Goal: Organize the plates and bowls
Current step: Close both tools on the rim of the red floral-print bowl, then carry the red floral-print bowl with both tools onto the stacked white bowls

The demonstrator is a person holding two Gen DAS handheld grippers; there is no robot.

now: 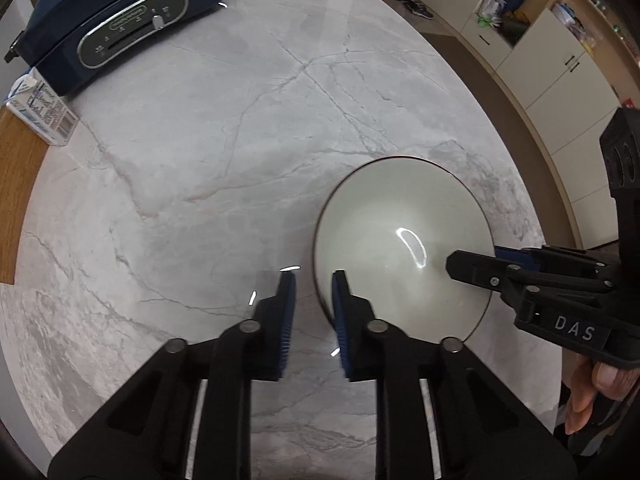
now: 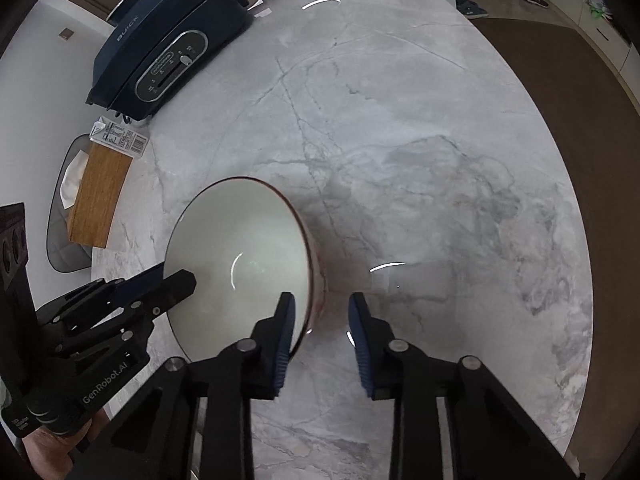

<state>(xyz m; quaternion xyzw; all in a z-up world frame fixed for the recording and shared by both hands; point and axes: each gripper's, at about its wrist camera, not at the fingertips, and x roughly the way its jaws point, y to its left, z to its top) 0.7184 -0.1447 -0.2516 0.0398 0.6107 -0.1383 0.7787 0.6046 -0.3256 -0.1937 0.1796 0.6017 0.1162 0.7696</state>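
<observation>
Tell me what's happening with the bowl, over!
Left gripper and right gripper both clamped on bowl rim, opposite sides. Bowl upright, empty. Blue appliance and carton far off, nothing blocking.

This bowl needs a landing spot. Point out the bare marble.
Bare: the marble between the blue appliance and the bowl, and from the bowl to the right edge of the table. Crowded: the left edge, with appliance, carton and wooden box.
</observation>
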